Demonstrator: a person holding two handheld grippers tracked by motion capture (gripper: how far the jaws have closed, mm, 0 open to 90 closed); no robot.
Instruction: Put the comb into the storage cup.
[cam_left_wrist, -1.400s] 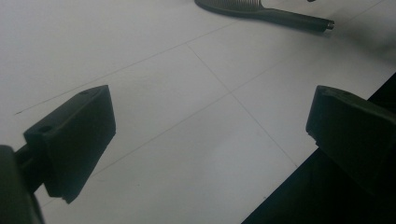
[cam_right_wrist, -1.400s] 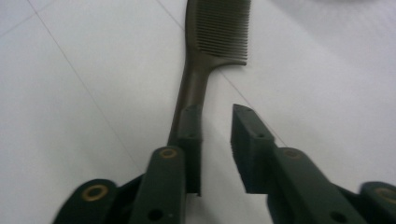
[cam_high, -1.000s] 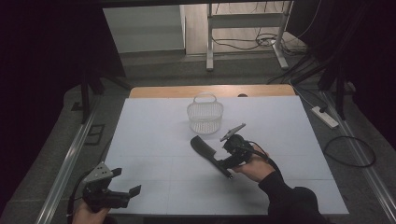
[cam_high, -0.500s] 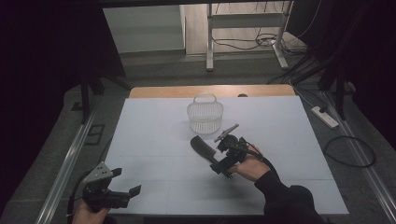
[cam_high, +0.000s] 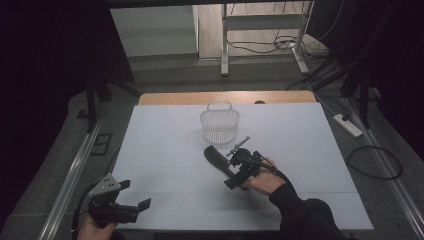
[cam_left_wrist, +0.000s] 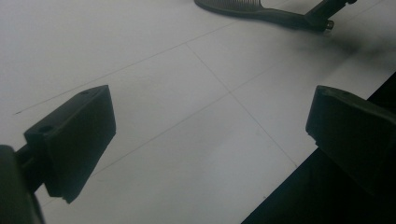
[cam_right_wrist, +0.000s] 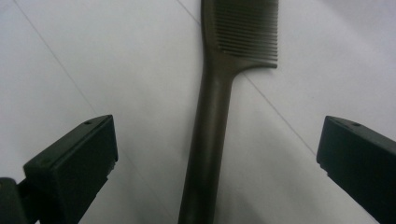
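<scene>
High view: white table sheet (cam_high: 165, 150), dark room; comb (cam_high: 216, 159) between spread right tool (cam_high: 239, 172); left tool (cam_high: 131, 200) spread.

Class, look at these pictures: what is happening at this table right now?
A person works at a white table with a gripper in each hand. The right gripper hangs over the handle of a dark comb that lies flat on the table, jaws wide open on either side of it, not gripping. The left gripper waits open near the front edge. A white basket stands beyond the comb.
</scene>
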